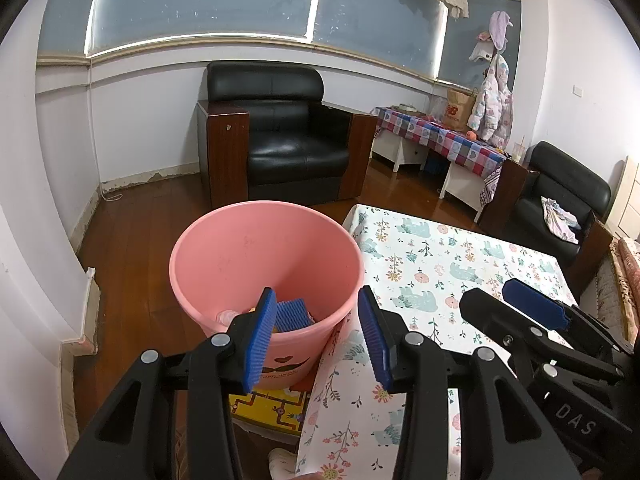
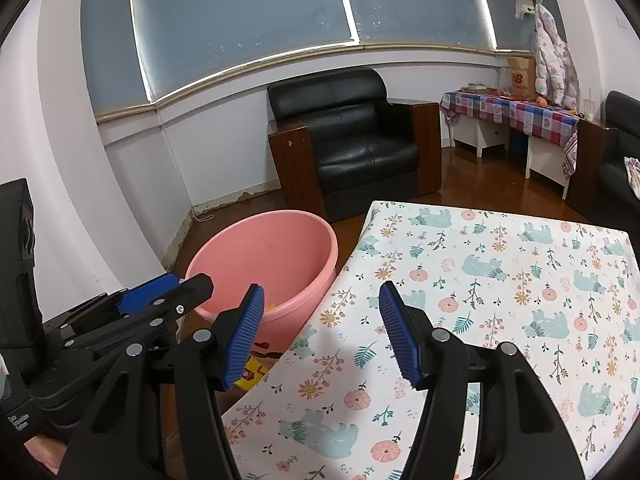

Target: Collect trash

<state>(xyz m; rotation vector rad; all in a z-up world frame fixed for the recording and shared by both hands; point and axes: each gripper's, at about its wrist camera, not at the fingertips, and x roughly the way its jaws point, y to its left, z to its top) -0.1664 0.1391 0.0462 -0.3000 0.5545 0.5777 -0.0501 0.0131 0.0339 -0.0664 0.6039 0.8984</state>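
Beside one pink bucket (image 1: 248,256), two claws gape: left claw (image 1: 316,340), right claw (image 2: 322,334).

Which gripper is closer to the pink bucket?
Left. The left gripper hangs open right over the bucket rim, while the right gripper is open above the table beside it.

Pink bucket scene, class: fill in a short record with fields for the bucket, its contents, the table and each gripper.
bucket: pink bucket on the wooden floor, beside the table's left edge
contents: a blue ridged item and other bits, unclear
table: floral tablecloth, nothing seen on it
left gripper: open, empty, over the bucket's near rim
right gripper: open, empty, over the table edge
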